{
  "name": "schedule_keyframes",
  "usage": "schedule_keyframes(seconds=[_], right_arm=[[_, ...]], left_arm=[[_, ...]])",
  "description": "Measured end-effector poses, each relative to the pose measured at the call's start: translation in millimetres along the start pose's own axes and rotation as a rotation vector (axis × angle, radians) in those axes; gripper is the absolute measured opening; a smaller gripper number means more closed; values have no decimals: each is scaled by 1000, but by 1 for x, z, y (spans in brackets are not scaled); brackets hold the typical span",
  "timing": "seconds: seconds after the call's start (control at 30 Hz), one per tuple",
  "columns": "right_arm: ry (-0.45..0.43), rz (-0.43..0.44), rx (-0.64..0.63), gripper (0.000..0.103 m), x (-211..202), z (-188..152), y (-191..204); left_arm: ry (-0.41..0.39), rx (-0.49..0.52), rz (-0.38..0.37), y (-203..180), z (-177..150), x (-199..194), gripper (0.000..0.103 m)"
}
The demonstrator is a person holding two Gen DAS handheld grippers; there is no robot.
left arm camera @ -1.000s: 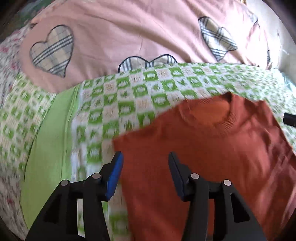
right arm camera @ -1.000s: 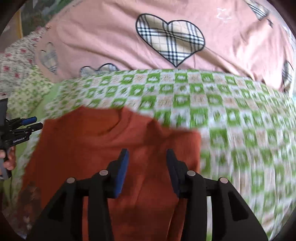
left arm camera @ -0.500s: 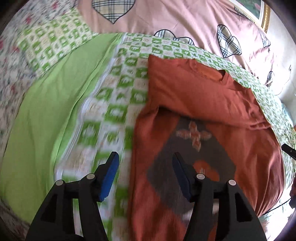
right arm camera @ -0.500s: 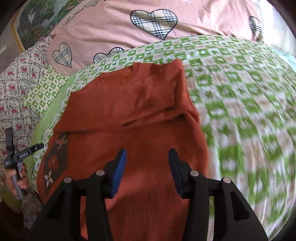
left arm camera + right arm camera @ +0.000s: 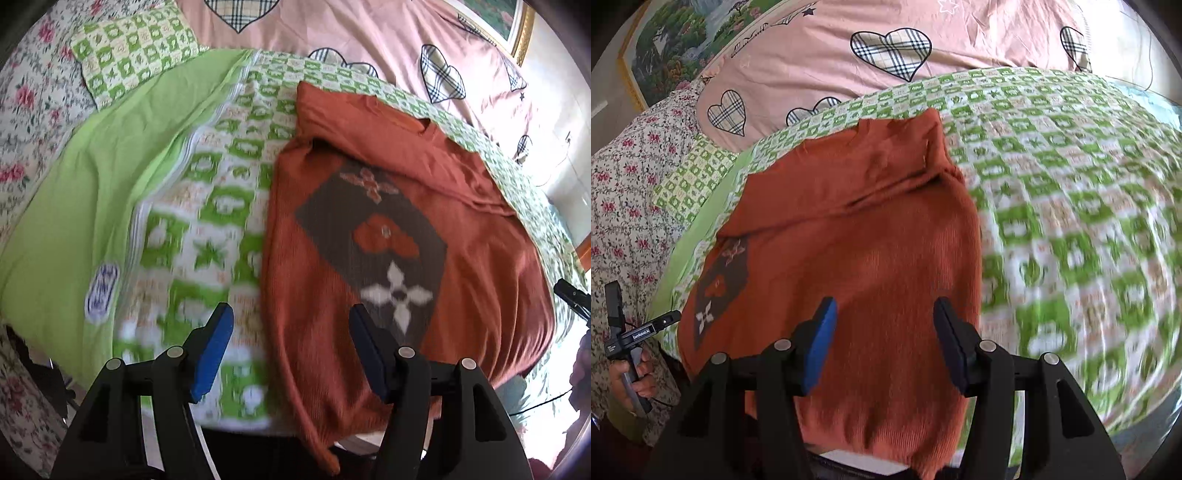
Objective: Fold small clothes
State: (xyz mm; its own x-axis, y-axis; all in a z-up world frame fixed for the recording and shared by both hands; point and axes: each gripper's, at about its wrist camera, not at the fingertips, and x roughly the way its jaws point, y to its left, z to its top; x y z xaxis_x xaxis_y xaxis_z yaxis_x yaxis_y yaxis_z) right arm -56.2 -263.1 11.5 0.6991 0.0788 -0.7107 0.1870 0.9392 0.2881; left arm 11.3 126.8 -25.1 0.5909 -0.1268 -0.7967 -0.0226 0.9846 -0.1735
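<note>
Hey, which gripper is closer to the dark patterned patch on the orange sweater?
Left. The left gripper hovers just below the patch; the right gripper is over the sweater's plain side.

Two black plastic grippers, left gripper (image 5: 291,347) and right gripper (image 5: 884,336). Blue pads (image 5: 212,352) on the inner sides of the fingers. Round silver screws (image 5: 405,351) on top of the black arms. Small white writing on the left one's black body, and a thin black cable below.
</note>
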Motion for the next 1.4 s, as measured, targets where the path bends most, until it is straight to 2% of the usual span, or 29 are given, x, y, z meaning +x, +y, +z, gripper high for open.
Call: schedule_keyframes(seconds=[0.13, 0.23, 0.4, 0.6, 0.73, 0.83, 0.93, 1.0, 1.03, 1.07, 1.1, 1.13, 1.27, 1.4], right_arm=[[12, 21, -6, 56, -9, -15, -1], [19, 58, -26, 56, -18, -24, -3], [86, 125, -65, 59, -27, -43, -9], [161, 110, -80, 59, -33, -67, -19], [229, 97, -85, 59, -20, -83, -27], [251, 119, -68, 59, -4, -89, -28], [241, 149, -49, 59, 11, -88, -26], [239, 160, -47, 58, 17, -85, -25], [252, 148, -54, 50, 20, -86, -25], [270, 136, -63, 31, 22, -87, -25], [281, 135, -64, 18, 23, -89, -26], [284, 155, -49, 8, 22, -90, -28], [253, 191, -48, 8, 6, -91, -29], [199, 266, -33, 8, -14, -86, -29]], left_arm=[[33, -8, -29, 2, -20, -3, 66], [56, -8, -82, 2, -36, -6, 66], [94, -10, -128, 4, -53, 0, 66], [124, 45, -230, -6, -57, 5, 64], [127, 121, -210, -14, -60, 10, 62], [133, 132, -224, -11, -58, 10, 56], [142, 138, -234, -5, -57, 10, 44], [143, 155, -230, -3, -56, 10, 26], [143, 162, -231, -2, -56, 10, 24], [141, 164, -237, 2, -57, 9, 19], [139, 172, -239, 2, -58, 9, 13], [135, 187, -233, 1, -58, 9, 12], [109, 225, -222, -1, -62, 2, 8], [77, 176, -258, 13, -61, -9, 6]])
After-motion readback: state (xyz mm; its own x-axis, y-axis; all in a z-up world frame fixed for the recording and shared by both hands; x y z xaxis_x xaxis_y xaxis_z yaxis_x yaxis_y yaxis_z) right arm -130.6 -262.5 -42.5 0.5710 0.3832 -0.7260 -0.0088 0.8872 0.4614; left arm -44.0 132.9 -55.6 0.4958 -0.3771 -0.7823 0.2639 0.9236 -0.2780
